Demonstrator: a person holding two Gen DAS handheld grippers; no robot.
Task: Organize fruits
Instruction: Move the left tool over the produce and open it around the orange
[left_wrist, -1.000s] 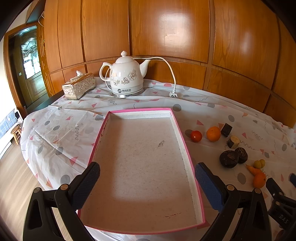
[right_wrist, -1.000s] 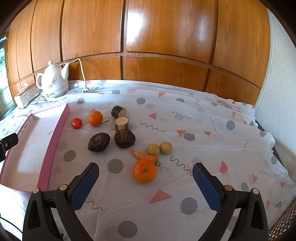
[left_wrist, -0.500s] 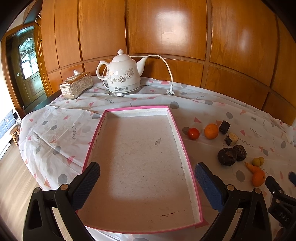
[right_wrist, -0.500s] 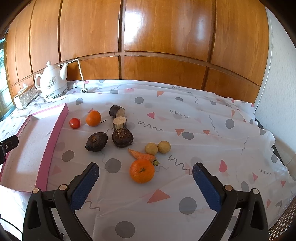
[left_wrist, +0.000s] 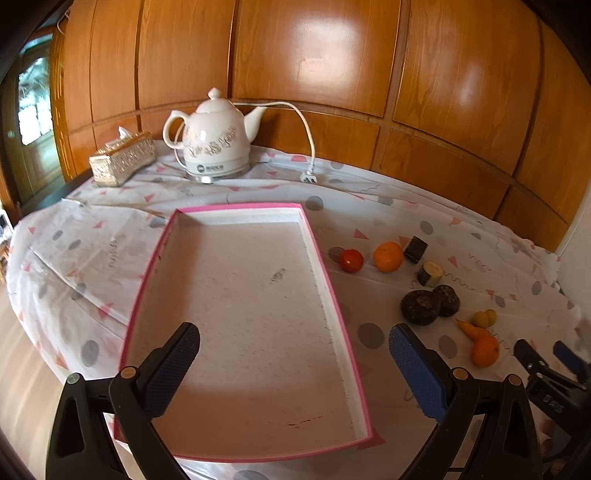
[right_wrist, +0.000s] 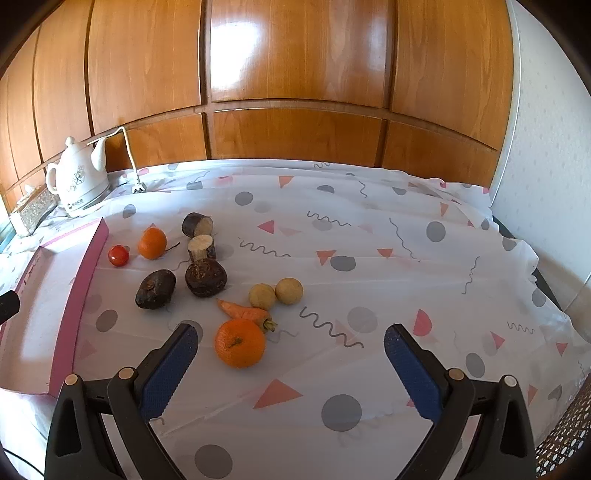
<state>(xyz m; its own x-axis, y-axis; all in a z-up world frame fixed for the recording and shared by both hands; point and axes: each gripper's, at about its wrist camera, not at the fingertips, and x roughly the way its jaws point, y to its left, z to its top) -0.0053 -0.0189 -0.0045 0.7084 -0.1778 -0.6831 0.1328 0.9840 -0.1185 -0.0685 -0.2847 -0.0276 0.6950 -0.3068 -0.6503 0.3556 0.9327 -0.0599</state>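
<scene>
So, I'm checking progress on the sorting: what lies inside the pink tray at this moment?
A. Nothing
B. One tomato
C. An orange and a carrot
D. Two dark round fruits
A: the pink tray has a bare floor, while the tomato and the rest sit on the tablecloth beside it.

the kettle (left_wrist: 214, 144) base carries a small logo and wording, too blurred to read.
</scene>
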